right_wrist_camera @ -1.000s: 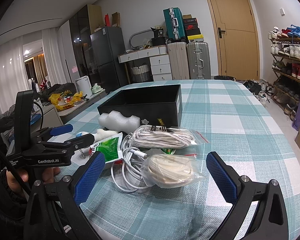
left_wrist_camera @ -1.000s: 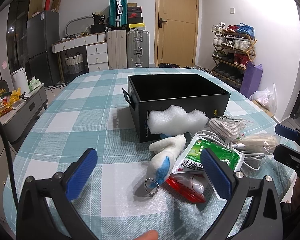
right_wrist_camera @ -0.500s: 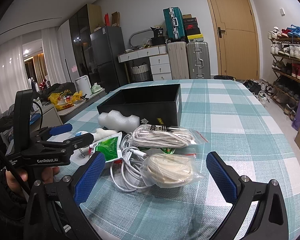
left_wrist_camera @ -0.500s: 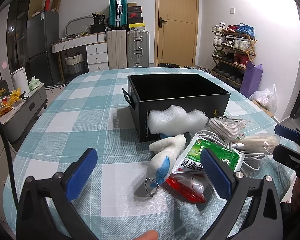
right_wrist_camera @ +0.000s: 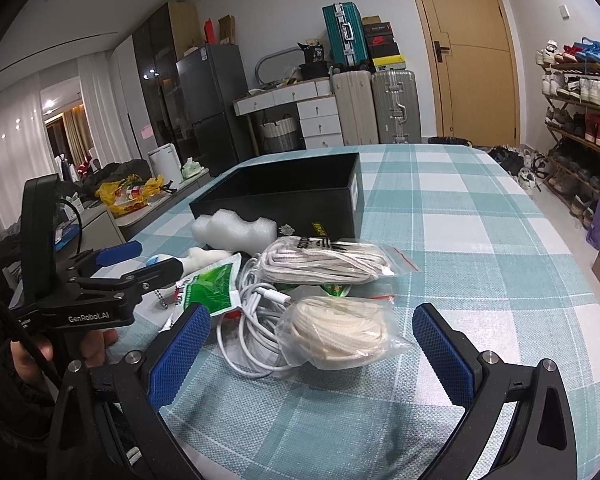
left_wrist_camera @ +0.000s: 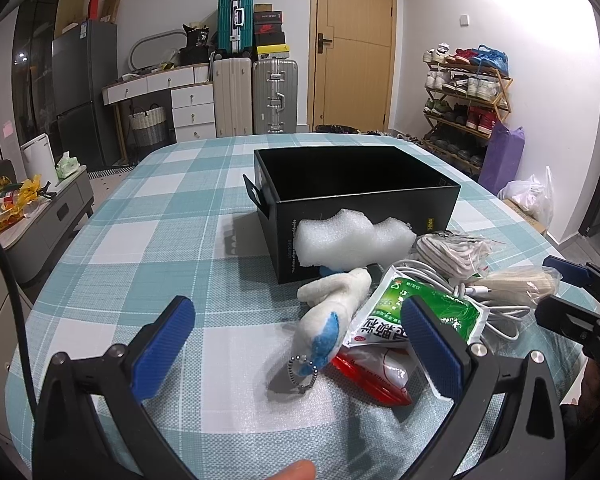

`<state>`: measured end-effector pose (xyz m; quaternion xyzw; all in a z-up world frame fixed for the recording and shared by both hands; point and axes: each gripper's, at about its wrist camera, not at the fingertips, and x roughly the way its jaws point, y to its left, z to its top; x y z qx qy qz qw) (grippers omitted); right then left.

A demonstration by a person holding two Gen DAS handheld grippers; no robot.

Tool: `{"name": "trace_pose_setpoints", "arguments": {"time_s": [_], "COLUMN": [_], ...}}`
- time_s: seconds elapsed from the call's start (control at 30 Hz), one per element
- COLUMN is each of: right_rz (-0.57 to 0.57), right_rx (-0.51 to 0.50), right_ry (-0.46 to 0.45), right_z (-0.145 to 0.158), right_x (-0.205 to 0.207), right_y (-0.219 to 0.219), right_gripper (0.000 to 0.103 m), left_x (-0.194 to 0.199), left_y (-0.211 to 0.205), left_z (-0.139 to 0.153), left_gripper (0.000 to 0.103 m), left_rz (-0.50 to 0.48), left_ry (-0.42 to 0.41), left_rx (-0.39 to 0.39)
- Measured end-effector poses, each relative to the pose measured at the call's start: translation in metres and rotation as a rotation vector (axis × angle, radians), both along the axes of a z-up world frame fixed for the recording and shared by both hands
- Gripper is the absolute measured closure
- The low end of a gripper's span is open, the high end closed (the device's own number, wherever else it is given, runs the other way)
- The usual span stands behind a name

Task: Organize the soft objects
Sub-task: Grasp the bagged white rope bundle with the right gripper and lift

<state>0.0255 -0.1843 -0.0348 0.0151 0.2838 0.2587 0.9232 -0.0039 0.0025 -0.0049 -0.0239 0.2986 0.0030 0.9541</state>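
Plush toy (left_wrist_camera: 332,308) with a blue patch and bead chain lies on the checked table (left_wrist_camera: 148,240), just in front of the empty black box (left_wrist_camera: 356,188), beside white foam (left_wrist_camera: 352,240) and bagged cords. It looks light and squashy; its middle seems the safest hold. Left gripper (left_wrist_camera: 296,344) and right gripper (right_wrist_camera: 308,344) both hover with fingers spread, holding nothing.

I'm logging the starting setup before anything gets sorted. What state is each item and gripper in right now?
Black box: open, empty as far as visible.
Foam piece: against the box's outer wall.
Plush toy: lying on the table.
Rope bag: sealed, on the table.
Left gripper: open.
Right gripper: open.
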Motion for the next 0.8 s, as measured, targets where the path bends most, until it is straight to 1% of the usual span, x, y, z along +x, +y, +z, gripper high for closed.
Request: {"name": "trace_pose_setpoints", "arguments": {"time_s": [0.3, 0.33, 0.37, 0.4, 0.43, 0.5, 0.57, 0.6, 0.67, 0.77, 0.8], "right_rz": [-0.04, -0.042, -0.039, -0.036, -0.034, -0.026, -0.019, -0.018, -0.017, -0.018, -0.018], "right_rx": [0.036, 0.039, 0.044, 0.046, 0.046, 0.055, 0.054, 0.052, 0.044, 0.039, 0.033], "right_ry": [0.089, 0.094, 0.102, 0.111, 0.121, 0.126, 0.136, 0.137, 0.132, 0.114, 0.108], "right_z": [-0.006, -0.007, -0.007, -0.008, -0.009, -0.01, -0.011, -0.011, -0.01, -0.009, -0.008], "right_x": [0.017, 0.019, 0.02, 0.021, 0.022, 0.023, 0.024, 0.024, 0.022, 0.019, 0.017], "right_y": [-0.004, -0.004, -0.004, -0.004, -0.003, -0.004, -0.003, -0.003, -0.005, -0.007, -0.006], "right_gripper": [0.001, 0.005, 0.013, 0.017, 0.025, 0.032, 0.043, 0.045, 0.054, 0.063, 0.063], "left_x": [0.001, 0.001, 0.001, 0.001, 0.001, 0.001, 0.002, 0.002, 0.003, 0.002, 0.002], "left_y": [-0.001, -0.002, -0.002, -0.002, -0.002, -0.003, -0.005, -0.006, -0.009, -0.011, -0.011], "left_z": [-0.001, -0.001, -0.001, -0.001, -0.001, -0.001, -0.002, -0.001, -0.001, 0.001, 0.002], "left_gripper": [0.0, 0.0, 0.0, 0.0, 0.0, 0.0, 0.0, 0.0, 0.0, 0.0, 0.0], "left_rz": [-0.003, -0.003, -0.003, -0.004, -0.005, -0.008, -0.02, -0.029, -0.045, -0.067, -0.066], "left_ry": [0.002, 0.001, 0.001, 0.002, 0.002, 0.004, 0.011, 0.015, 0.026, 0.039, 0.045], "left_rx": [0.004, 0.004, 0.004, 0.005, 0.005, 0.007, 0.01, 0.011, 0.019, 0.037, 0.039]}}
